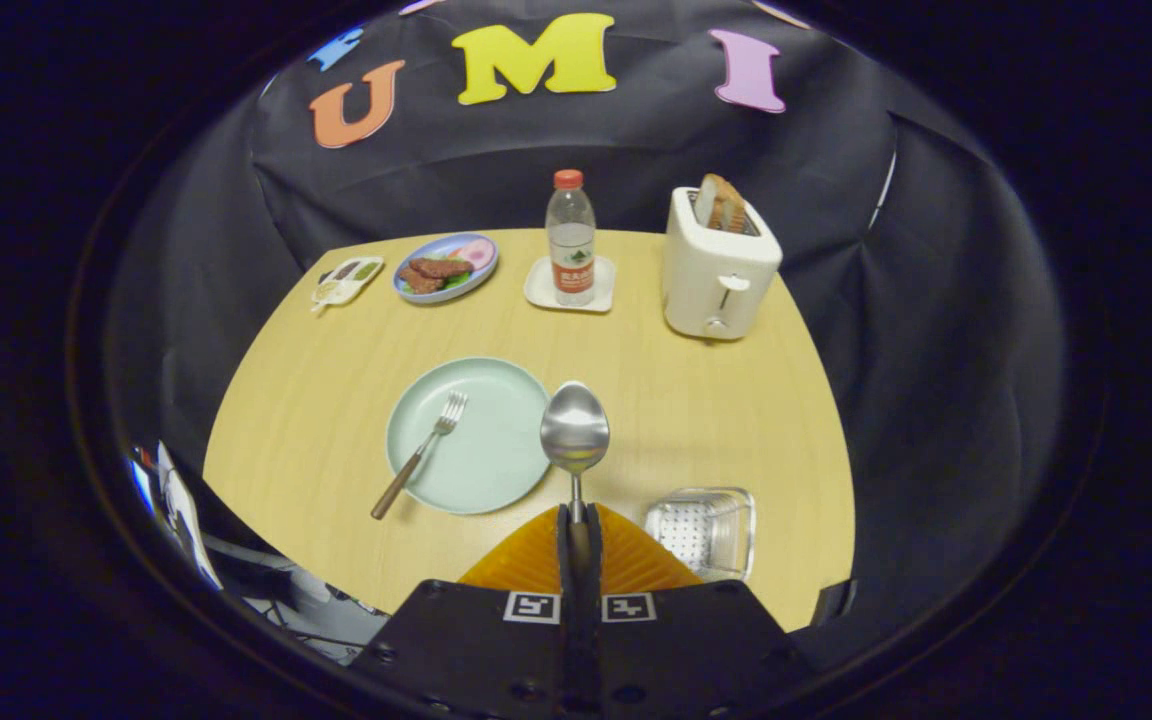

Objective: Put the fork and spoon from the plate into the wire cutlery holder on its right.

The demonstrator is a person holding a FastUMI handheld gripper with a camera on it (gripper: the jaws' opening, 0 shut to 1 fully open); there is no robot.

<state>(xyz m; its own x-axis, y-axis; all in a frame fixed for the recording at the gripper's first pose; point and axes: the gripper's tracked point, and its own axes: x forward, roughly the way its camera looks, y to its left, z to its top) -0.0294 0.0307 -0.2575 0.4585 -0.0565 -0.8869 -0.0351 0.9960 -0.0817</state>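
My gripper is shut on the handle of a metal spoon, whose bowl sticks out ahead of the fingers, lifted above the table by the right rim of the pale green plate. A fork with a brown handle lies across the plate's left half, tines toward the far side and handle overhanging the near left rim. The wire cutlery holder stands on the wooden table just right of my fingers, near the front edge, and looks empty.
Beyond the plate stand a white toaster with bread in it, a water bottle on a white coaster, a blue plate of food and a small sauce dish. The table edge lies close on the near side.
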